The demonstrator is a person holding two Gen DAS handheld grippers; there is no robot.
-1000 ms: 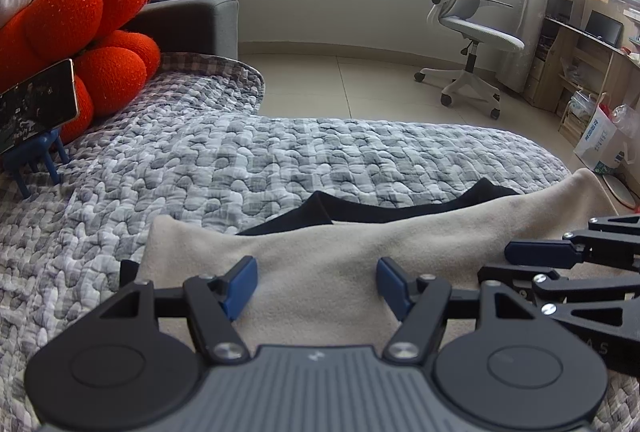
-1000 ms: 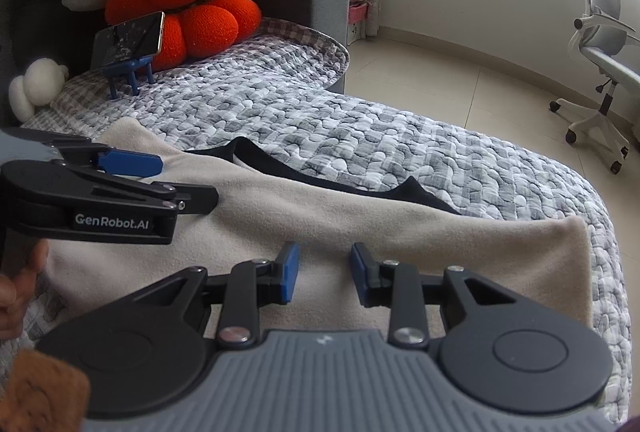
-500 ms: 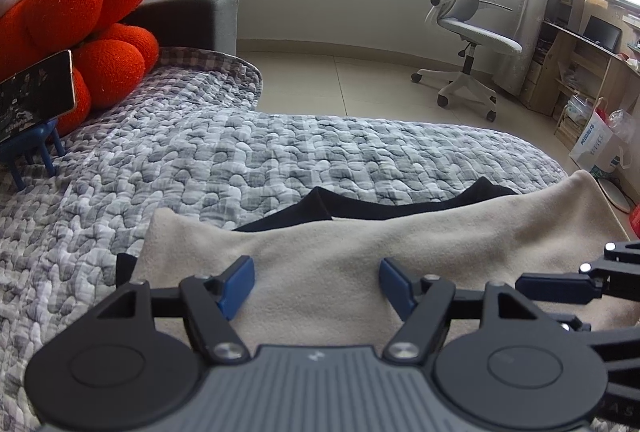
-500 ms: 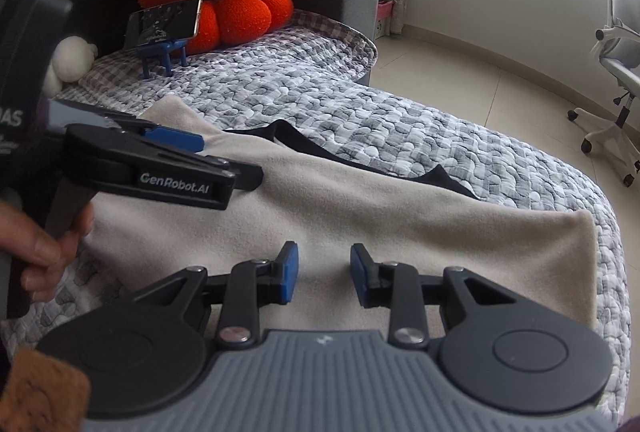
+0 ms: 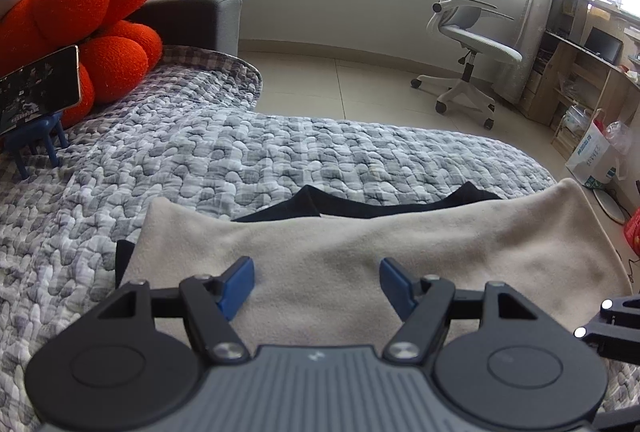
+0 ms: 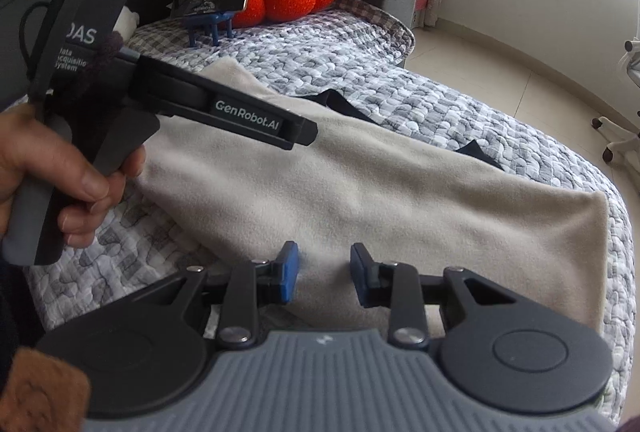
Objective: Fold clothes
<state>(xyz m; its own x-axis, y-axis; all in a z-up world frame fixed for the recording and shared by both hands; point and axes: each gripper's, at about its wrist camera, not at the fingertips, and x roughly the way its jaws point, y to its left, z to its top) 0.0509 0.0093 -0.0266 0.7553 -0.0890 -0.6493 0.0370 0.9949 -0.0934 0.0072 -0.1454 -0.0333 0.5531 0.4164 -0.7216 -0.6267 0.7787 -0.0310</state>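
Observation:
A beige garment (image 5: 360, 244) lies folded flat on the grey quilted bed, with a black garment edge (image 5: 344, 205) showing past its far side. In the left wrist view my left gripper (image 5: 316, 284) hovers over the garment's near part, open, nothing between its blue pads. The right wrist view shows the beige garment (image 6: 360, 191) running across the bed and my right gripper (image 6: 324, 276) above its near edge, open and empty. A hand (image 6: 60, 183) holds the left gripper's body (image 6: 224, 111) at the left of that view.
Orange cushions (image 5: 92, 31) and a phone on a blue stand (image 5: 36, 91) sit at the head of the bed (image 5: 280, 151). An office chair (image 5: 468, 35), a desk with shelves (image 5: 580, 71) and a bag (image 5: 596, 155) stand on the floor beyond.
Both grippers have drawn back from the garment and apart. The right gripper has left most of the left wrist view; the left gripper looms larger in the right wrist view. The garment lies unchanged.

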